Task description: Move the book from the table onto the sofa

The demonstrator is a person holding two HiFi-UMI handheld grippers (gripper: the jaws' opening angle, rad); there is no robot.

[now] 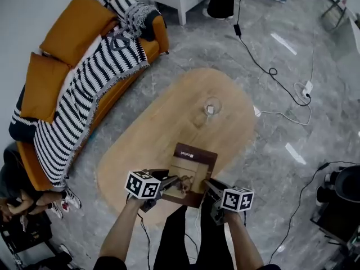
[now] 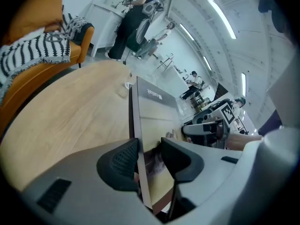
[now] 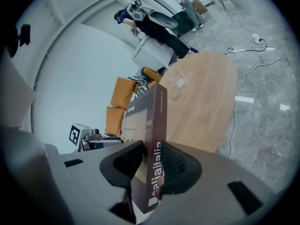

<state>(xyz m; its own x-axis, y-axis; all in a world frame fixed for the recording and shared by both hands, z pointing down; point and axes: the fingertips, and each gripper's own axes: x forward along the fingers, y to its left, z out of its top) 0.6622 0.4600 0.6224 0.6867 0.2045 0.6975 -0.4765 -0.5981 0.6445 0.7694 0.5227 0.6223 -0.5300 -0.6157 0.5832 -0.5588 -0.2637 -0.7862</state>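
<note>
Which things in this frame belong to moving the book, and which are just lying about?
Part of the job: book, gripped on either side by the left tool and right tool; table; sofa, the goal.

Lying about: glass on the table; striped blanket and orange cushions on the sofa; cables on the floor.

From the head we look steeply down on the table [image 1: 169, 117], sofa [image 1: 76, 21], left gripper [image 1: 171, 183] and right gripper [image 1: 209, 185]; each gripper's camera sits close behind its jaws, facing along the book [image 1: 194, 165] over that same table; each catches the other gripper.
</note>
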